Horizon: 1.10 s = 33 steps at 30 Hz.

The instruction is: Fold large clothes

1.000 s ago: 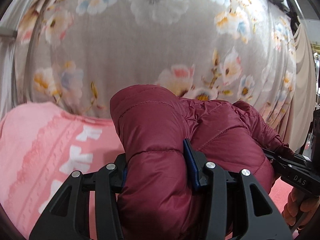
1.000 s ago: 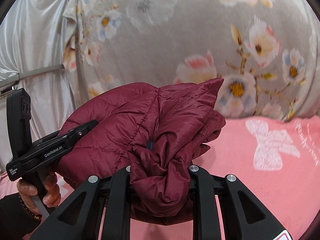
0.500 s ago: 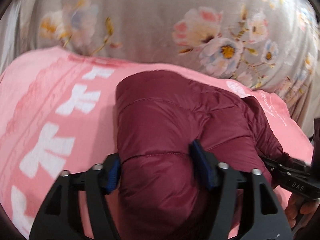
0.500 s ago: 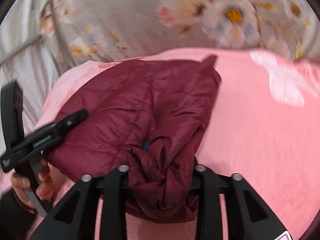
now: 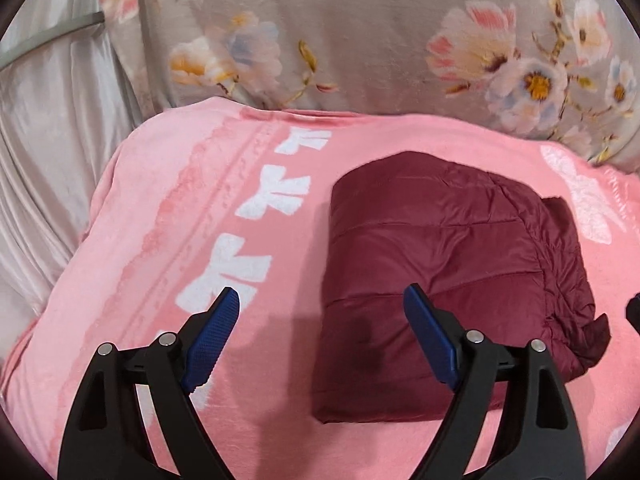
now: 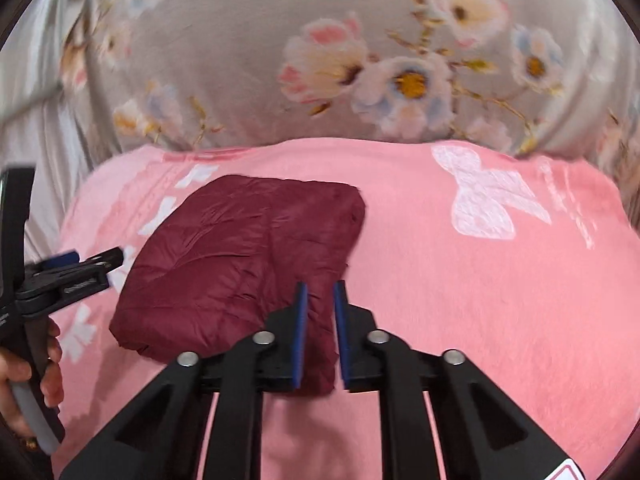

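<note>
A folded maroon puffer jacket (image 5: 440, 264) lies flat on the pink blanket (image 5: 200, 240), free of both grippers. My left gripper (image 5: 320, 296) hovers over the jacket's near left edge; its jaws are opening wide and its blue pads (image 5: 216, 336) touch nothing. In the right wrist view the jacket (image 6: 240, 264) lies left of centre. My right gripper (image 6: 320, 286) sits above its near right corner, jaws closing to a narrow slit with nothing pinched. The left gripper (image 6: 80, 264) shows at the left edge of that view, held by a hand (image 6: 24, 380).
A grey floral curtain (image 5: 360, 40) hangs behind the bed. Pale silky fabric (image 5: 48, 160) drapes at the left. The pink blanket (image 6: 500, 300) with white bow prints stretches bare to the right of the jacket.
Both grippers lowered the jacket onto the blanket and let go of it. The left jaws spread wide; the right jaws opened, then closed empty. Both views tilted down toward the bed.
</note>
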Motion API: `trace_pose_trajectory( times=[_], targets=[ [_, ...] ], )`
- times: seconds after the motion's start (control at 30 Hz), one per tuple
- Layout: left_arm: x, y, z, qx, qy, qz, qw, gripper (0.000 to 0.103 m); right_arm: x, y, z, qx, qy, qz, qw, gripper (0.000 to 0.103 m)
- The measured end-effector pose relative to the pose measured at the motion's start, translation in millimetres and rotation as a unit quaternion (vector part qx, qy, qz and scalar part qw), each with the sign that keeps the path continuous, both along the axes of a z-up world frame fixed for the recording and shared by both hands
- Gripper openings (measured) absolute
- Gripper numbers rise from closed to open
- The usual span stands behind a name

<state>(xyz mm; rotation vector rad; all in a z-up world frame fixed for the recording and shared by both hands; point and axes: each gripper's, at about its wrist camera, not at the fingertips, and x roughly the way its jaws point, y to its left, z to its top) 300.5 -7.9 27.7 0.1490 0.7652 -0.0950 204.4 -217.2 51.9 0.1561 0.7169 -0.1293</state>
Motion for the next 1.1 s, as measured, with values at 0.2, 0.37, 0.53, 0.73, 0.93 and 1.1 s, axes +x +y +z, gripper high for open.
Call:
trace_pose_trajectory(
  times=[0.2,0.37,0.53,0.73,0.93,1.1],
  targets=[
    [12.8,-12.7,-33.3,-0.024,0.045,0.016,0.9986,0.083,24.7,-5.6,-41.9,0.009,0.037,-0.027,0.999,0.005],
    [14.6,-14.6,-50.3,-0.020,0.034,0.018,0.9991,0.089,30.7,-15.6,-70.6,0.036,0.059,-0.030,0.997,0.005],
    [16.9,-15.0,-62.8,-0.029,0.033,0.018,0.9989,0.092,33.9,-9.9,-85.0,0.024,0.058,-0.027,0.998,0.005],
    [18.9,-12.9,-72.4,-0.039,0.032,0.019,0.9985,0.095,34.8,-15.1,-90.1,0.042,0.059,-0.023,0.997,0.005],
    [19.3,-11.1,-80.8,-0.050,0.030,0.019,0.9981,0.097,35.1,-13.5,-91.4,0.040,0.061,-0.023,0.997,0.005],
    [20.8,-9.1,-85.5,-0.058,0.033,0.021,0.9976,0.098,36.5,-12.6,-91.6,0.033,0.063,-0.023,0.997,0.006]
  ],
)
